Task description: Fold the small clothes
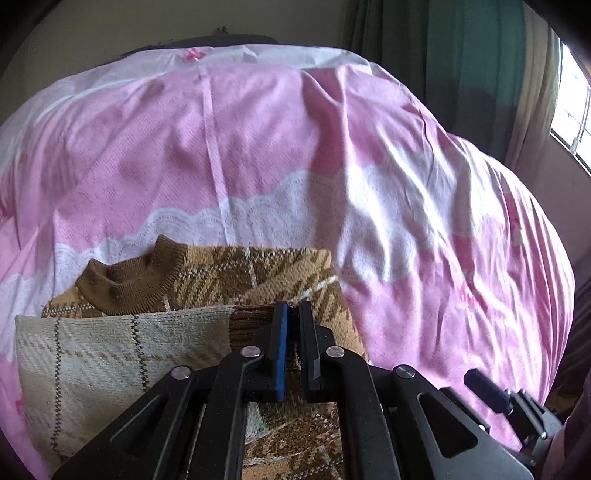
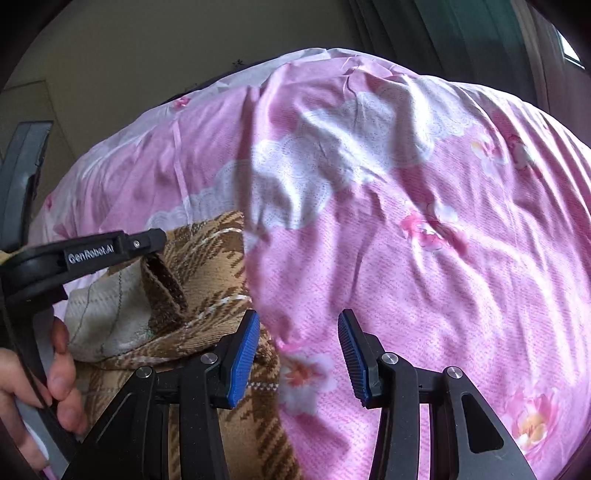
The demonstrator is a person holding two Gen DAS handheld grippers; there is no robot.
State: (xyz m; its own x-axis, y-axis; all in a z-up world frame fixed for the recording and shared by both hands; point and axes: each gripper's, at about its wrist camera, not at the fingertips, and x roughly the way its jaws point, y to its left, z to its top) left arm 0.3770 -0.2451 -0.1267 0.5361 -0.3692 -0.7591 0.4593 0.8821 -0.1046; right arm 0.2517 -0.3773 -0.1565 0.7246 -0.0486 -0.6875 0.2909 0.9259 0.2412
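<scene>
1. A brown plaid sweater (image 1: 258, 273) lies on a pink bedspread (image 1: 406, 184), at the spread's near left part in both views.
2. The sweater's ribbed collar (image 1: 136, 280) stands up at its far left side in the left wrist view.
3. A sleeve (image 1: 110, 350), pale with its inside face showing, is folded across the sweater's near part; its brown ribbed cuff (image 1: 251, 325) ends at the left gripper's tips.
4. The left gripper (image 1: 291, 314) is clenched on the cuff: its jaws stand nearly together with knit between them.
5. In the right wrist view the left gripper (image 2: 153, 245) reaches in from the sweater's left, and the cuff (image 2: 166, 288) hangs down from its tip as a brown strip.
6. A hand (image 2: 48, 384) grips that tool's handle, left of the sweater, at the frame's edge.
7. The right gripper (image 2: 299, 358) is released, its blue pads (image 2: 243, 354) spread wide apart.
8. Its left finger sits over the sweater's right edge (image 2: 266, 354), perhaps touching the knit; the view is too oblique to be sure. Its right finger is over bare bedspread (image 2: 443, 258).
9. Beyond the bedspread are a plain wall (image 1: 147, 22) and green curtains (image 1: 461, 55), with a bright window (image 1: 572, 110) to their right.
</scene>
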